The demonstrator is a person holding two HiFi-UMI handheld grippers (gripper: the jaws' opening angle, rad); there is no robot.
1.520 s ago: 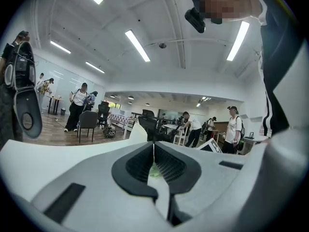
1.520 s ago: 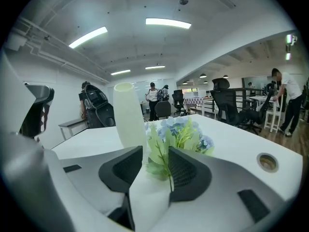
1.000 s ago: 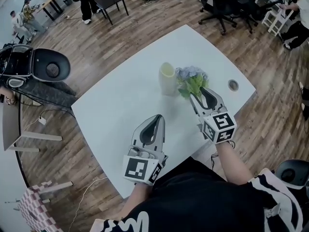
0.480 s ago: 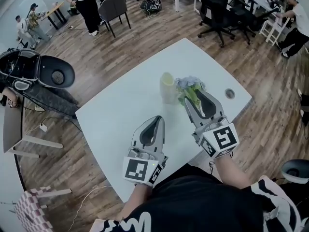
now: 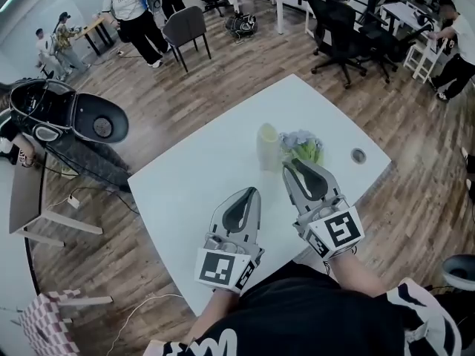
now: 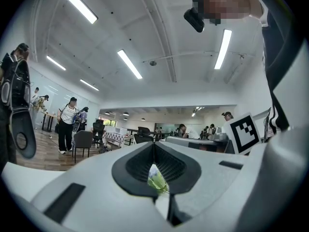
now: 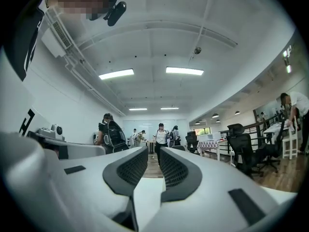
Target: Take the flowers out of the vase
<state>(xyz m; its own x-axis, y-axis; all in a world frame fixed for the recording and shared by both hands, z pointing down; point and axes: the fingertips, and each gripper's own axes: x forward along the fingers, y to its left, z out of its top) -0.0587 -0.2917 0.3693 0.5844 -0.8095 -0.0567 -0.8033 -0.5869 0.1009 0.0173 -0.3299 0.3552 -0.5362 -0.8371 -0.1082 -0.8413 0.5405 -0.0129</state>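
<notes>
Our right gripper (image 5: 293,167), jaws just closing to a narrow gap, holds nothing; the left gripper (image 5: 251,193) is pressed together. The flowers (image 5: 303,147) sit just beside the vase (image 5: 269,146) (seemingly out already). A careless sweep of ours could topple it.

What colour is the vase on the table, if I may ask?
Pale cream-yellow vase, clearest in head view.

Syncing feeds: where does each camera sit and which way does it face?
Head view: on the head, steeply down at the table; left gripper, right gripper, chest show.
Left gripper view: on it, level along shut jaws toward a chair.
Right gripper view: likewise; its empty jaws have just been closing, a gap left.
Shared: head and left gripper views show flowers.
</notes>
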